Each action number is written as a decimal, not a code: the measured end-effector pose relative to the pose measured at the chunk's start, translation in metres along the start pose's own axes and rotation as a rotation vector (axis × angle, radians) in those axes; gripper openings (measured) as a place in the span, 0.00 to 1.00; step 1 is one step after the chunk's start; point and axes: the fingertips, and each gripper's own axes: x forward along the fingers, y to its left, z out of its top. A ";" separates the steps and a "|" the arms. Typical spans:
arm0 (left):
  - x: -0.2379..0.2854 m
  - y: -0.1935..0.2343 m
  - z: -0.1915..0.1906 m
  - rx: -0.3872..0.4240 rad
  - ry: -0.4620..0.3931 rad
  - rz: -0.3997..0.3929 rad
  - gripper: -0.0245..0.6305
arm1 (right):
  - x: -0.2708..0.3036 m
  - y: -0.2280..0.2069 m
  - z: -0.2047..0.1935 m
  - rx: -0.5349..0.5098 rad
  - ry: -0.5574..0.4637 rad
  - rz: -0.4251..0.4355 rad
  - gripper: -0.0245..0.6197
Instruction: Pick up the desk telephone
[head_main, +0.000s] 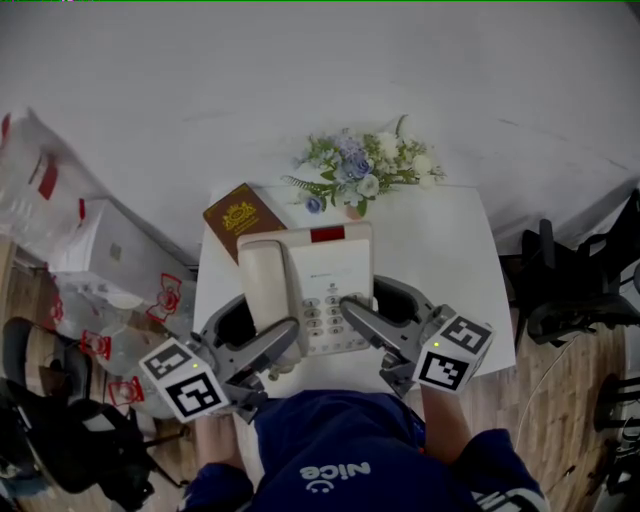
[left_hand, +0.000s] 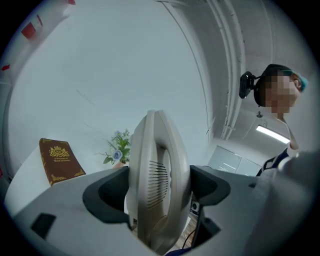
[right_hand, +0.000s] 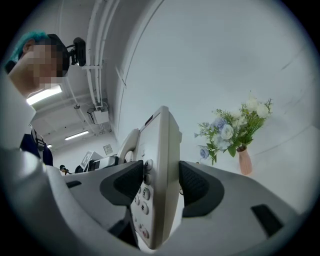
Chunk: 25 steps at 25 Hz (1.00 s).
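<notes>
The cream desk telephone (head_main: 305, 285), its handset on the left and keypad on the right, is held over the small white table (head_main: 445, 250). My left gripper (head_main: 278, 338) is shut on its handset side. In the left gripper view the handset end of the telephone (left_hand: 157, 165) stands on edge, with the dark pads of the left gripper (left_hand: 159, 192) pressing on both faces. My right gripper (head_main: 358, 312) is shut on the keypad side. In the right gripper view the telephone (right_hand: 162, 150) sits between the pads of the right gripper (right_hand: 161, 185), one pad on the keys.
A brown book (head_main: 238, 216) lies at the table's far left corner, and a pink vase of blue and white flowers (head_main: 360, 170) stands at the far edge. White bags (head_main: 80, 260) are piled to the left. A black chair (head_main: 575, 280) stands to the right.
</notes>
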 end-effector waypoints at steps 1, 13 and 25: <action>0.000 -0.002 0.003 0.005 -0.007 -0.003 0.62 | 0.000 0.002 0.004 -0.010 -0.008 0.003 0.42; -0.003 -0.026 0.026 0.046 -0.048 -0.036 0.62 | -0.009 0.022 0.037 -0.097 -0.087 0.017 0.42; -0.003 -0.055 0.052 0.143 -0.068 -0.052 0.62 | -0.021 0.038 0.065 -0.129 -0.173 0.037 0.42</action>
